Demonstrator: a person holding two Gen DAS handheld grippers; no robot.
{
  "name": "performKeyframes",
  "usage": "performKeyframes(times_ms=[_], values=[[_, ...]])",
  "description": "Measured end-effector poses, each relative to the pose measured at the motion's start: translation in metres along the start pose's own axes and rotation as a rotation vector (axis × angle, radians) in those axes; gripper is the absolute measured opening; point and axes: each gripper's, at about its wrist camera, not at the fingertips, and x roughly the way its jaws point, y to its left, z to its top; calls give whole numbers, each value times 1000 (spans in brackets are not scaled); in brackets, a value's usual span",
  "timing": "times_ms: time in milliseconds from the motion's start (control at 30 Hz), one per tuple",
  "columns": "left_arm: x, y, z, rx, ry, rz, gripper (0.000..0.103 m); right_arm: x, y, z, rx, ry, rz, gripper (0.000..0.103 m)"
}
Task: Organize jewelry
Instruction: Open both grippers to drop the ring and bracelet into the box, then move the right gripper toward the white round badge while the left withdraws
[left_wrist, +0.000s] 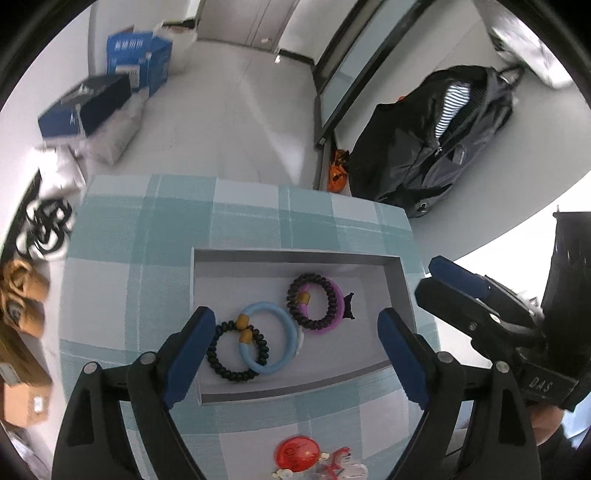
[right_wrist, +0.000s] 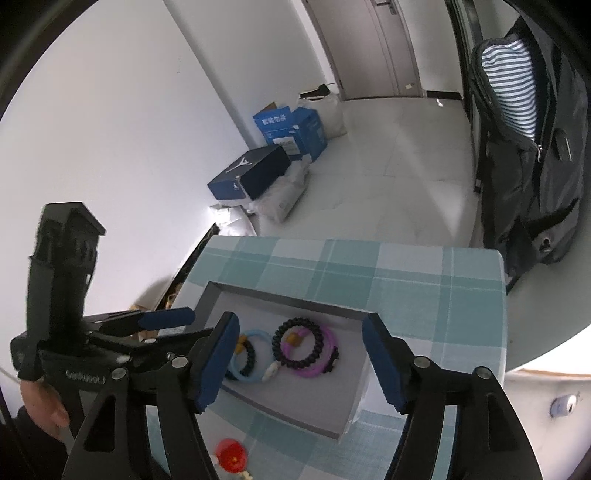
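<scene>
A shallow grey tray (left_wrist: 207, 273) (right_wrist: 354, 406) lies on a teal checked tablecloth (left_wrist: 147, 236) (right_wrist: 424, 288). In it lie a light blue ring (left_wrist: 266, 343) (right_wrist: 236, 373), a black spiral band (left_wrist: 221, 365) linked to it, a purple ring (left_wrist: 332, 325) (right_wrist: 306, 371) and a second black spiral band (left_wrist: 314, 295) (right_wrist: 295, 343) over it. My left gripper (left_wrist: 295, 350) is open and empty above the tray's near side. My right gripper (right_wrist: 299, 358) is open and empty above the tray; it also shows in the left wrist view (left_wrist: 472, 295).
A red round badge (left_wrist: 297, 452) (right_wrist: 231, 456) and pale charms (left_wrist: 343, 465) lie on the cloth near the front edge. A black backpack (left_wrist: 443, 136) (right_wrist: 535, 166) stands right of the table. Blue boxes (left_wrist: 136, 59) (right_wrist: 291, 133) sit on the floor by the wall.
</scene>
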Motion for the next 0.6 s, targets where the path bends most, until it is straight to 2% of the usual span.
performKeyframes(times_ms=[133,233,500,600], values=[[-10,-10,-4,68,-51,51,87,-8,-1,-1,10,-22,-8,70],[-16,-16,-10,114,-104,106,87,-13,-3,-1,30,-35,-9,74],[-27,-21,-26,146,-170,155,87,-27,-2,-16,48,-34,-26,75],[-34,-21,-34,147,-200,168,87,-38,-2,-26,83,-40,-17,80]])
